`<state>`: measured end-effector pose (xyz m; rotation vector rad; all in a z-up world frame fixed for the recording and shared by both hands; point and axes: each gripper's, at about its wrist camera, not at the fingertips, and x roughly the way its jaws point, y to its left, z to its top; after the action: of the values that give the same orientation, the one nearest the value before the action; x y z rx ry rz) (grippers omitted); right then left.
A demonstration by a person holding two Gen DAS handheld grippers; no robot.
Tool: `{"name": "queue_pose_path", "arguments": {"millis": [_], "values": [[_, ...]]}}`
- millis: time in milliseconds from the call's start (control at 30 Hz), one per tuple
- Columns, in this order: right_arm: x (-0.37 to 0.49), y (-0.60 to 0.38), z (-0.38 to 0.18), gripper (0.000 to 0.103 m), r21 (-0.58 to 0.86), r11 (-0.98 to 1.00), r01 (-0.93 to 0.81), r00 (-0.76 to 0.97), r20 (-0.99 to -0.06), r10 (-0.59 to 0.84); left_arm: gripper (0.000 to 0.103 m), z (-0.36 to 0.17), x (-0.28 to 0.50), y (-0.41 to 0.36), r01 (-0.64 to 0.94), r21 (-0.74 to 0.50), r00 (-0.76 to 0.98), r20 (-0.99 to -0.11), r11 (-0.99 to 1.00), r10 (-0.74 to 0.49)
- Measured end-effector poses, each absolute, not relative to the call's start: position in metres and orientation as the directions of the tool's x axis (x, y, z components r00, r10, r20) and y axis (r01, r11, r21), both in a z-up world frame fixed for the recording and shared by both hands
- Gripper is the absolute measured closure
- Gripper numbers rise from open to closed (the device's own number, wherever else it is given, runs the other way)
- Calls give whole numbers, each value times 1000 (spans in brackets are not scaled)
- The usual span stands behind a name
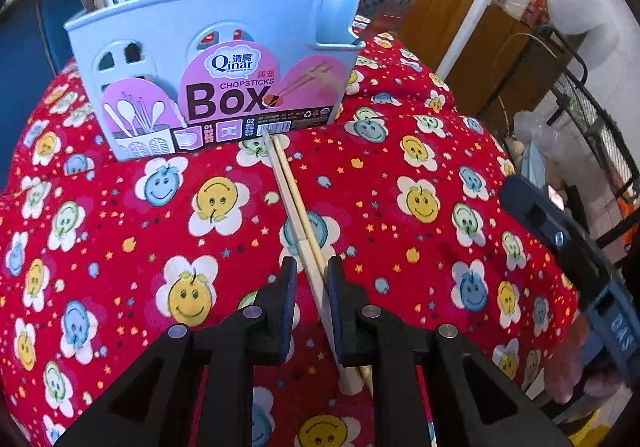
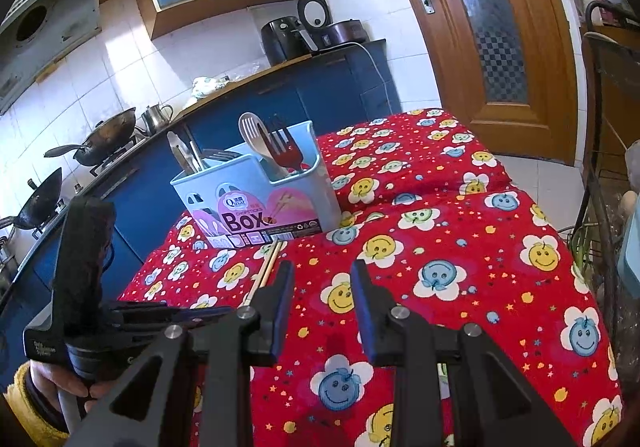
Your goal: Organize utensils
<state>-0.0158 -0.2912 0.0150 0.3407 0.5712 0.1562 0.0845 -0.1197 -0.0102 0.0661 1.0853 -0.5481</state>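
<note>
A pair of pale wooden chopsticks (image 1: 296, 215) lies lengthwise over the red smiley tablecloth (image 1: 420, 175), tips touching the foot of the light blue chopsticks box (image 1: 208, 59). My left gripper (image 1: 312, 275) is shut on the chopsticks near their thick end, pointing steeply down. In the right wrist view the chopsticks (image 2: 269, 265) run from the box (image 2: 256, 203) down behind a finger. The box holds a slotted spatula (image 2: 250, 127), a red fork (image 2: 290, 155) and metal utensils. My right gripper (image 2: 322, 275) hovers open over the cloth, nothing between its fingers.
The left gripper's black handle (image 2: 84, 255) is held by a hand in a yellow sleeve at the left. A blue kitchen counter (image 2: 320, 87) with woks (image 2: 104, 135) runs behind the table. A wooden door (image 2: 492, 31) and a wire rack (image 2: 600, 187) stand to the right.
</note>
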Motion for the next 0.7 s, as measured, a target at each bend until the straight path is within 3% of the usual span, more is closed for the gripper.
{"name": "queue_pose_path", "arguments": {"millis": [400, 700], "values": [[-17, -290, 16, 71, 364, 930, -50, 832, -499, 240, 96, -14, 92, -97, 378, -387, 300, -808, 841, -507], [-15, -280, 16, 71, 344, 936, -68, 817, -519, 251, 96, -9, 83, -62, 319, -394, 377, -782, 862, -496]]}}
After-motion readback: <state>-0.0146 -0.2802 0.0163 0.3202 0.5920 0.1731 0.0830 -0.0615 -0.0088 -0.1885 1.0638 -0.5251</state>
